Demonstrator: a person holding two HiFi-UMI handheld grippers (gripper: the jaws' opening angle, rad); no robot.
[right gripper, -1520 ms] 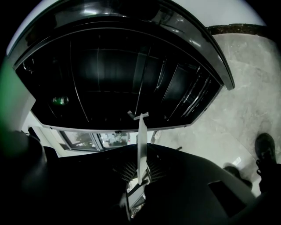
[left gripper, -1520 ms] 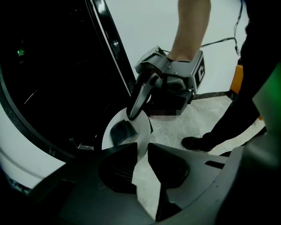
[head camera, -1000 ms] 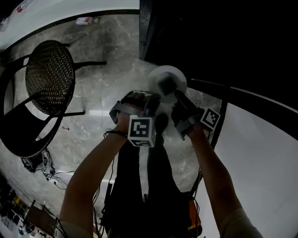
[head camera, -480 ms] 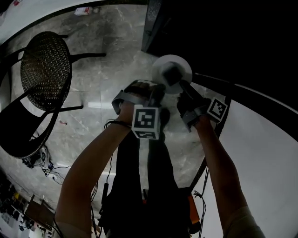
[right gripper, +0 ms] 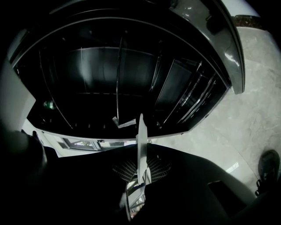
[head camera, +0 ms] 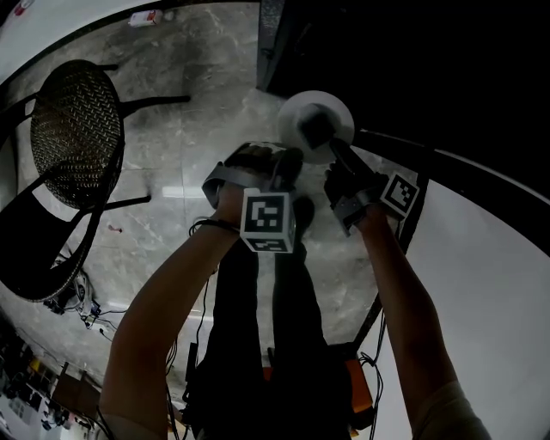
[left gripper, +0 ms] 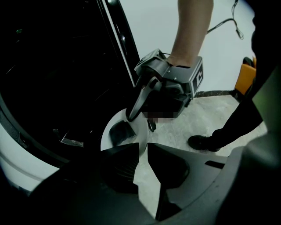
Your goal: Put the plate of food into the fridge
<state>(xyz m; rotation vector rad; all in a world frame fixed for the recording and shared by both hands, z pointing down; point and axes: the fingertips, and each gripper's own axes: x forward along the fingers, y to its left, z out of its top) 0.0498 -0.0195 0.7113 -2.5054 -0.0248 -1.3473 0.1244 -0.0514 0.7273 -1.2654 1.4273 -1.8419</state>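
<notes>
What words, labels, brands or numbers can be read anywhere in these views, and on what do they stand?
No word or number can be read.
Left hand-held gripper, left marker cube: black-and-white square pattern only, no letters.
Right hand-held gripper, right marker cube: likewise a pattern only.
Red-and-white item on the floor: print too small to read.

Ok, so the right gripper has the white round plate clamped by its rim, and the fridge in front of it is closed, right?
Not closed: the fridge stands open. The right gripper view looks straight into its dark interior. The rest holds: the right gripper has the white round plate clamped by its rim.
</notes>
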